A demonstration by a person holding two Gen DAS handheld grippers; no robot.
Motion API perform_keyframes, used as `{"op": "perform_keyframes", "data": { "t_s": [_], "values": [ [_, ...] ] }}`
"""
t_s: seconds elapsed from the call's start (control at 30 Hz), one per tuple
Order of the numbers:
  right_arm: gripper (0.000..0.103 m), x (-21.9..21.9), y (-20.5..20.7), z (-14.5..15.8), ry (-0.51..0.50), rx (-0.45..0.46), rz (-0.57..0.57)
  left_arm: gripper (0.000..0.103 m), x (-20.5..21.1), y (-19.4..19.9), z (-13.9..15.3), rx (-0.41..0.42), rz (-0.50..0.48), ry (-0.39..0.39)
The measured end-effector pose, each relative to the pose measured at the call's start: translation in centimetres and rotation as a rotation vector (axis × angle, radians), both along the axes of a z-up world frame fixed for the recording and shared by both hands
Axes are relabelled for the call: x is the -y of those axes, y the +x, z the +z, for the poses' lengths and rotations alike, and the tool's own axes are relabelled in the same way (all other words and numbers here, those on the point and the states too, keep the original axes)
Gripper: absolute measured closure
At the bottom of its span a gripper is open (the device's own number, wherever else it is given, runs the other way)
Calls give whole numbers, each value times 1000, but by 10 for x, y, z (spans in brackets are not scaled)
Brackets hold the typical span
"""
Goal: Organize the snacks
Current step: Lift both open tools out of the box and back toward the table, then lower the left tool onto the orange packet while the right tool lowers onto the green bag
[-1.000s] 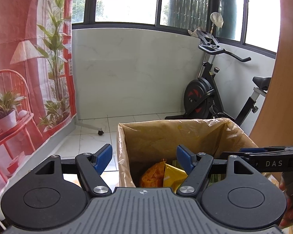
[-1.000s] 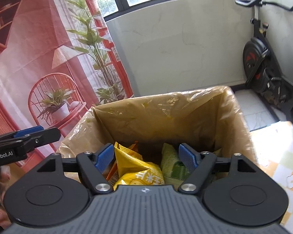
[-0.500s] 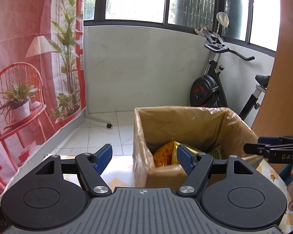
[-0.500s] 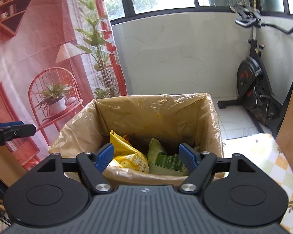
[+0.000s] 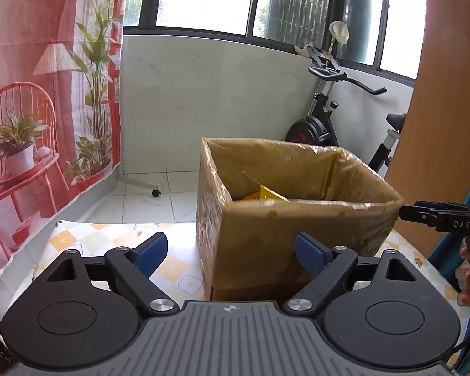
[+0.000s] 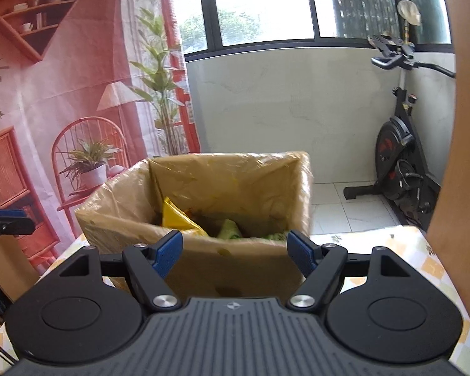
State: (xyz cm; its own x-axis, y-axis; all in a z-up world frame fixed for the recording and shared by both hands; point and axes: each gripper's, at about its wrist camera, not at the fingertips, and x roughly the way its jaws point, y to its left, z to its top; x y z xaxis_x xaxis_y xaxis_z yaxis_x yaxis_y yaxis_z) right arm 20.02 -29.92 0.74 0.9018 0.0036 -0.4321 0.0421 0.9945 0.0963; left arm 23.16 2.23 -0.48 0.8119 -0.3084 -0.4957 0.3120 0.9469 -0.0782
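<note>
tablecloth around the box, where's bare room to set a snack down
Bare checked tablecloth lies left of the lined cardboard box, out to the table edge. A narrower strip lies right of it. Inside the box, snack bags crowd the bottom.

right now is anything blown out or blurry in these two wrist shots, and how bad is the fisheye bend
Left wrist view: the windows are blown out to white, and the wooden panel bows along the right edge. Right wrist view: the window glass is equally overexposed, the snack packets in the cardboard box look slightly soft, edges curve.

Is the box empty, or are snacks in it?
Not empty: the box holds a yellow packet and a green packet, visible over its near wall.
</note>
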Motion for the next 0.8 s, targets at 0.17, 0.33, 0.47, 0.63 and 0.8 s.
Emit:
{"op": "perform_keyframes", "data": {
  "t_s": [0.17, 0.33, 0.47, 0.63, 0.8],
  "values": [
    [27, 18, -16, -31, -2, -52, -54, 12, -2, -1, -22, -42, -12, -9],
    [27, 36, -30, -68, 30, -139, -94, 12, -8, 1, -43, -96, 8, -24],
    [27, 40, -42, -91, 47, -178, -121, 12, -15, 1, -57, -130, 25, -39],
    [21, 48, -54, -109, 100, -193, -159, 12, -22, 2, -66, -151, 45, -42],
    [17, 59, -63, -114, 165, -156, -211, 12, -24, 3, -71, -162, 63, -65]
  ]
}}
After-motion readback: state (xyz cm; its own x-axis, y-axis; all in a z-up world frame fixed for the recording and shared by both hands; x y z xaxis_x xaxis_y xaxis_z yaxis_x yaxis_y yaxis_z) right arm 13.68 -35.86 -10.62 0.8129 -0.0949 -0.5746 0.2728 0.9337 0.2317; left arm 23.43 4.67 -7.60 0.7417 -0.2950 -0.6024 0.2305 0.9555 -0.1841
